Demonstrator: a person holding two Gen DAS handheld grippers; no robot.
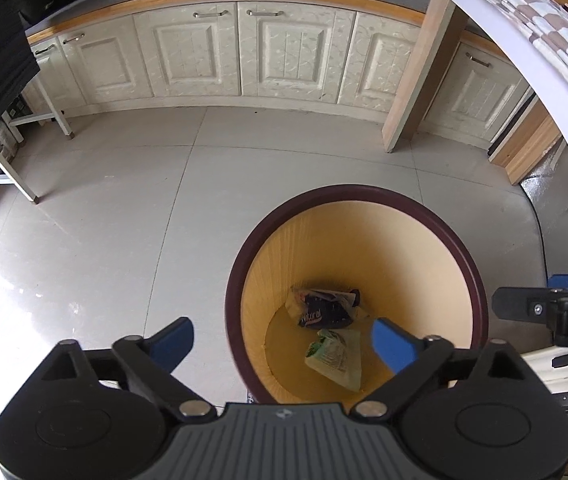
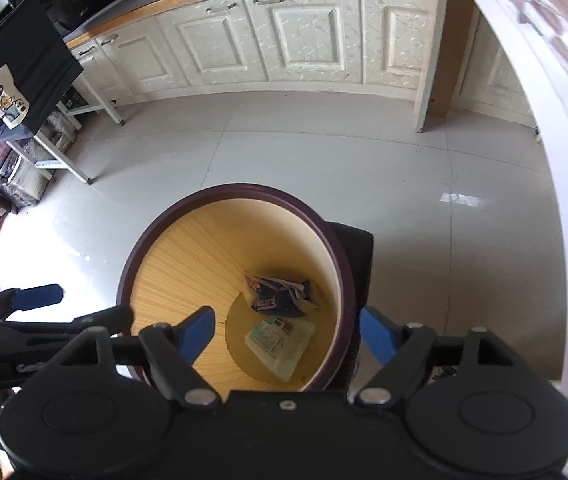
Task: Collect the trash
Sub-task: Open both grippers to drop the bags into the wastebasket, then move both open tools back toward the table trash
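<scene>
Down on the tiled floor (image 1: 104, 240), 1 round bin (image 1: 479, 292) with dark rim, 2 wrappers at its bottom, 1 dark packet (image 1: 325, 308) reading "natural", 1 pale green packet (image 1: 337, 356), left gripper (image 1: 282, 338) and right gripper (image 2: 287, 330) above, jaws spread, empty.
</scene>
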